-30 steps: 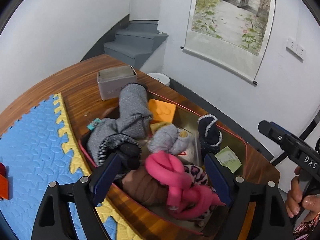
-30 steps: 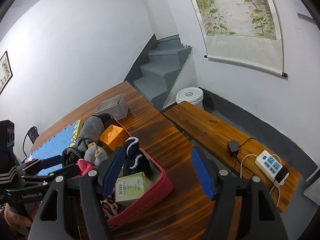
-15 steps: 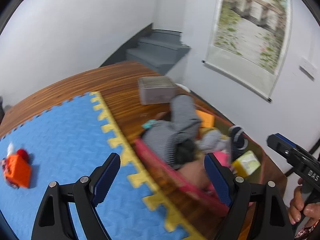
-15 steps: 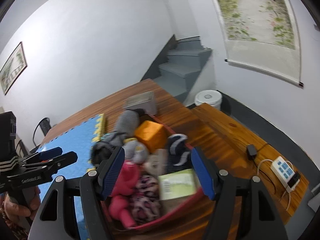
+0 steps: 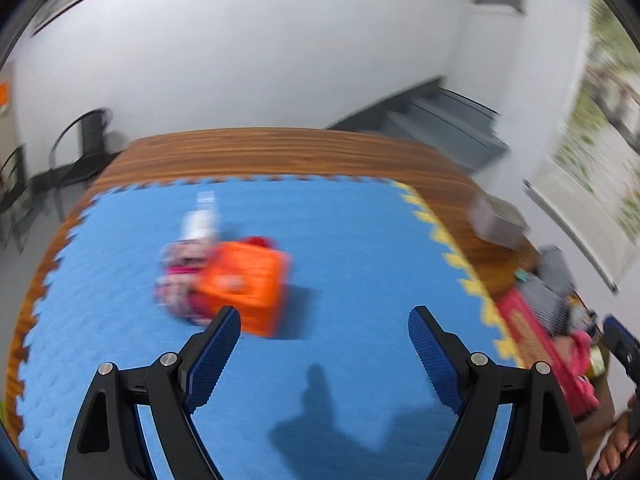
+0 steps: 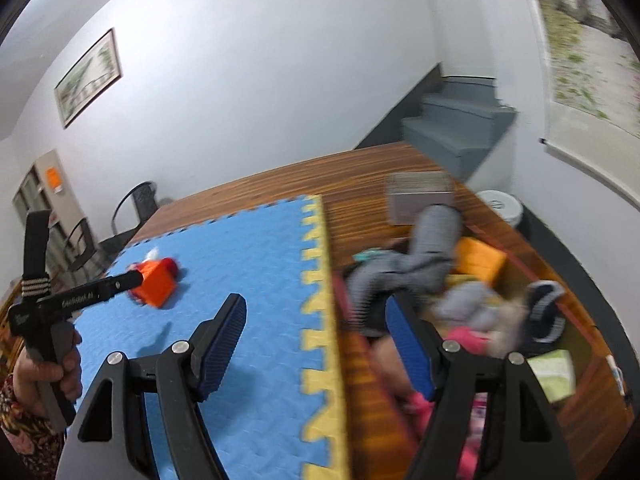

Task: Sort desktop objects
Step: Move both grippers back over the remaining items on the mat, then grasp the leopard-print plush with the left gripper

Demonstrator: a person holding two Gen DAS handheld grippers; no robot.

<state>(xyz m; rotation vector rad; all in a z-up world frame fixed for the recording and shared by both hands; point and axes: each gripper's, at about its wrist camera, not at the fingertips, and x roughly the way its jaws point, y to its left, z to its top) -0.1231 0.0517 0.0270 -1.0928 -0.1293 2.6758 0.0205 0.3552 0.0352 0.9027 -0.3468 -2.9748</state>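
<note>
Left wrist view, from the left: we see a blurred small heap on the blue foam mat — an orange box w/ a pink-and-white patterned item touching its left side and sth red behind it. Our left gripper hangs above the mat just right of the box, jaws spread wide, holding nothing. Far right, the red basket sits on the wood table, off the mat, piled w/ socks and soft items.

Right wrist view: our right gripper is spread too and empty, straddling the mat's yellow edge and the basket.

Risks, as we judge: motion blur suggests fast swings, so a jaw could clip the box or nudge the heap; the piled grey socks could snag and spill.

Writing: white lettering on the left tool's arm, too blurred to read for sure; the box label is unreadable.
</note>
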